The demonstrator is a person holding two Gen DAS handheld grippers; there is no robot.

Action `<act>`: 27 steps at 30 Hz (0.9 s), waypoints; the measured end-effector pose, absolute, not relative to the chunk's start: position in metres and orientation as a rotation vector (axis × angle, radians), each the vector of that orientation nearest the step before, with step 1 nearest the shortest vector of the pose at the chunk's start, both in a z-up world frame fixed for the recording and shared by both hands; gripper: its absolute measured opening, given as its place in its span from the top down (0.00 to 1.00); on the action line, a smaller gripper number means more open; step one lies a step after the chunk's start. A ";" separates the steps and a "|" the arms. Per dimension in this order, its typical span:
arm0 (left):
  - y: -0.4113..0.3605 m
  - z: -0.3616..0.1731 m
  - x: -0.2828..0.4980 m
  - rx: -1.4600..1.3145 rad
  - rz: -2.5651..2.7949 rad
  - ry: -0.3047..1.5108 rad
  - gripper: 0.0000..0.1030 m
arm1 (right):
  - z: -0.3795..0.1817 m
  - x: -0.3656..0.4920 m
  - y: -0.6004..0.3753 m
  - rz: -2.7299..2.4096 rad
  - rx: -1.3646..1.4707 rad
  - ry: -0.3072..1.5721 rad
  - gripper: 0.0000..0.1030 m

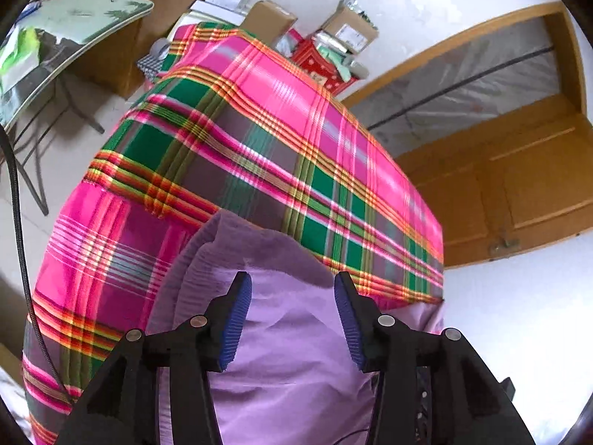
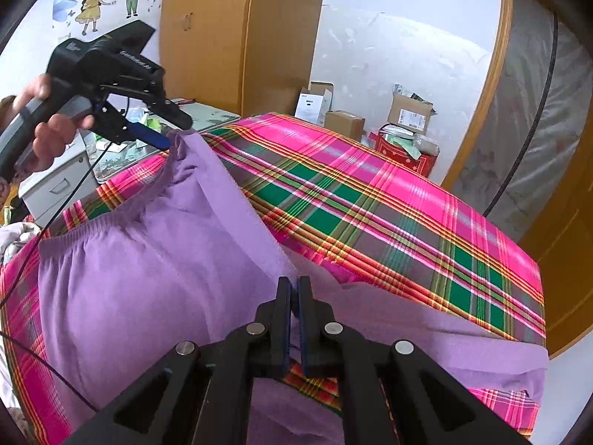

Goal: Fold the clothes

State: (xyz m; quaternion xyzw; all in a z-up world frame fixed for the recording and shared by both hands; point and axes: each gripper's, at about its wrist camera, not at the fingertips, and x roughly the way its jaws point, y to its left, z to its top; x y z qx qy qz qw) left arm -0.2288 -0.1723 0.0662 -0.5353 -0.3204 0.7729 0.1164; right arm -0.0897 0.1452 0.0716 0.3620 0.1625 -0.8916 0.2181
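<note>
Purple elastic-waist trousers (image 2: 148,270) lying on plaid bed cover (image 2: 370,204). Left tongs (image 1: 292,311) wide, above the fabric; right tongs (image 2: 294,296) pinched on the folded edge. Best laid flat before release.

Black tongs (image 1: 292,319), blue ribbed pads (image 1: 237,319), silver pivot screws (image 1: 386,320), black cable (image 1: 16,200).
</note>
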 end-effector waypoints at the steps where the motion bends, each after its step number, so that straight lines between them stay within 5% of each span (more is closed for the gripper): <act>1: -0.171 0.065 -0.230 -1.580 2.259 -0.950 0.53 | 0.071 -0.088 0.146 -2.466 0.999 0.449 0.96; 13: -0.170 0.043 -0.241 -1.746 2.228 -1.162 0.57 | 0.064 -0.077 0.152 -2.424 0.975 0.442 0.96; 27: -0.153 0.042 -0.254 -1.878 2.233 -1.202 0.56 | 0.055 -0.064 0.159 -2.389 0.920 0.470 0.96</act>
